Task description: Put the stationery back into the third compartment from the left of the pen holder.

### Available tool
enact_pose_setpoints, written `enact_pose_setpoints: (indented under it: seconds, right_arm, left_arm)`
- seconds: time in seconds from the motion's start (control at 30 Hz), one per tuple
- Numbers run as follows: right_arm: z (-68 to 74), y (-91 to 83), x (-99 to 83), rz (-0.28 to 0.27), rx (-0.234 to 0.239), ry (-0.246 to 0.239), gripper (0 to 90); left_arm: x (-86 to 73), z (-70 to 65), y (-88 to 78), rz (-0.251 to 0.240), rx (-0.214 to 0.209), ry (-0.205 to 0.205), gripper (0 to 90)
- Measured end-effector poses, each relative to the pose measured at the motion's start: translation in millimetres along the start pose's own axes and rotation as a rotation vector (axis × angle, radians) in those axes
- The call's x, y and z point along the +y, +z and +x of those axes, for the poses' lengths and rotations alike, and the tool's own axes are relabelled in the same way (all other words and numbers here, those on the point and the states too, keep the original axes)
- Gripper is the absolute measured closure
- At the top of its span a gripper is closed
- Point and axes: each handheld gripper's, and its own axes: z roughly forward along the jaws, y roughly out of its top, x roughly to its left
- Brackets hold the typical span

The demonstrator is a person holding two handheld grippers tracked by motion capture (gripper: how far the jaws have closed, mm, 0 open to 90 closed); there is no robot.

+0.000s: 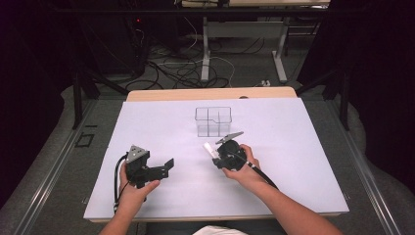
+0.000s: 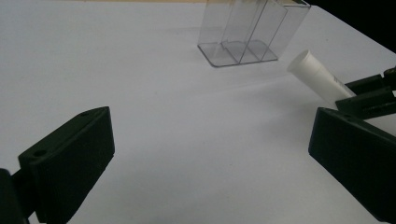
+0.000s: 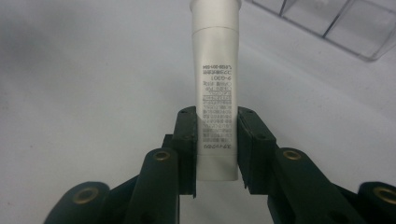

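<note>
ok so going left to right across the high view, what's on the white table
left hand-held gripper, jaws open and empty → white tube held in the right hand-held gripper. The clear divided container stands farther back, above the tube, so its place in this order is unclear.

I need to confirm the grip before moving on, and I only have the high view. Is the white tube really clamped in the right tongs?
Observer: Yes. In the right gripper view the right tongs press on both sides of the white tube, near its flat end.
Operator: Which way does the cap point?
Observer: Away from the tongs, toward the clear divided box.
Operator: And the left tongs?
Observer: The left tongs stand wide open above the white table, with nothing between them.
</note>
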Motion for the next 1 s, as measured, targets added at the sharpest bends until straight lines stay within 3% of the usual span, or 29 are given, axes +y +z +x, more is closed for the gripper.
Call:
enact_pose_setpoints:
  seconds: [0.17, 0.43, 0.6, 0.77, 1.0]
  right_arm:
    - [-0.3, -6.1, -0.2, -0.106, -0.023, -0.028, 71.2]
    - [2.7, -16.6, -3.9, -0.206, -0.059, -0.070, 71.2]
    - [7.8, -23.2, -7.2, -0.265, -0.087, -0.103, 71.2]
    - [10.7, -26.8, -10.3, -0.299, -0.097, -0.120, 71.2]
    - [12.6, -30.6, -13.7, -0.316, -0.106, -0.131, 71.1]
  left_arm:
    - [1.6, -6.3, -1.8, -0.014, -0.012, 0.028, 0.5]
    - [4.2, -10.4, 0.0, -0.037, -0.062, 0.018, 0.5]
    - [3.6, -13.8, 4.2, -0.033, -0.069, 0.033, 2.1]
    - [5.8, -18.9, 6.1, -0.047, -0.082, 0.045, 5.1]
    - [11.8, -23.1, 9.3, -0.078, -0.099, 0.026, 10.3]
